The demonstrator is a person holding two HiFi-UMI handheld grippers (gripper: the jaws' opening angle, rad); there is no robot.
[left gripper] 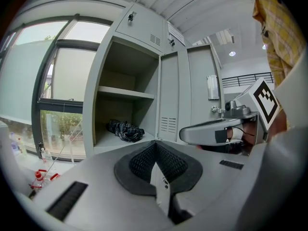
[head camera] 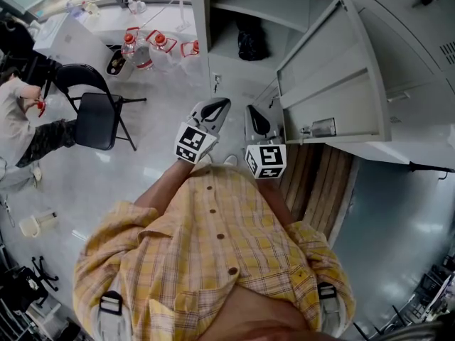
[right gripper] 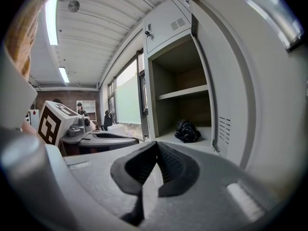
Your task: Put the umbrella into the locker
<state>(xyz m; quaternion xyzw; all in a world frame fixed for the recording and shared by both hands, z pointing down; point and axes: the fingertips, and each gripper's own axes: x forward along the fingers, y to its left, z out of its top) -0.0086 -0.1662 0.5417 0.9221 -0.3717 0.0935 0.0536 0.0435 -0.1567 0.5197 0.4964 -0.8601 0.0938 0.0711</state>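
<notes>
The black folded umbrella (head camera: pixel 252 41) lies inside the open grey locker (head camera: pixel 213 20), on the floor of its compartment under a shelf. It shows again in the left gripper view as the umbrella (left gripper: pixel 125 130) and in the right gripper view as the umbrella (right gripper: pixel 186 130). My left gripper (head camera: pixel 215 109) and right gripper (head camera: pixel 257 123) are held side by side in front of the locker, well short of the umbrella. In its own view the left gripper (left gripper: pixel 155 147) is shut with nothing in it. The right gripper (right gripper: pixel 156 147) is also shut and holds nothing.
The locker door (head camera: pixel 334 84) stands swung open on the right, close beside the right gripper. A black folding chair (head camera: pixel 96 116) and a seated person (head camera: pixel 21 119) are at the left. Bottles (head camera: pixel 142 48) stand on the floor near the window. Wooden boards (head camera: pixel 316 183) lie under the door.
</notes>
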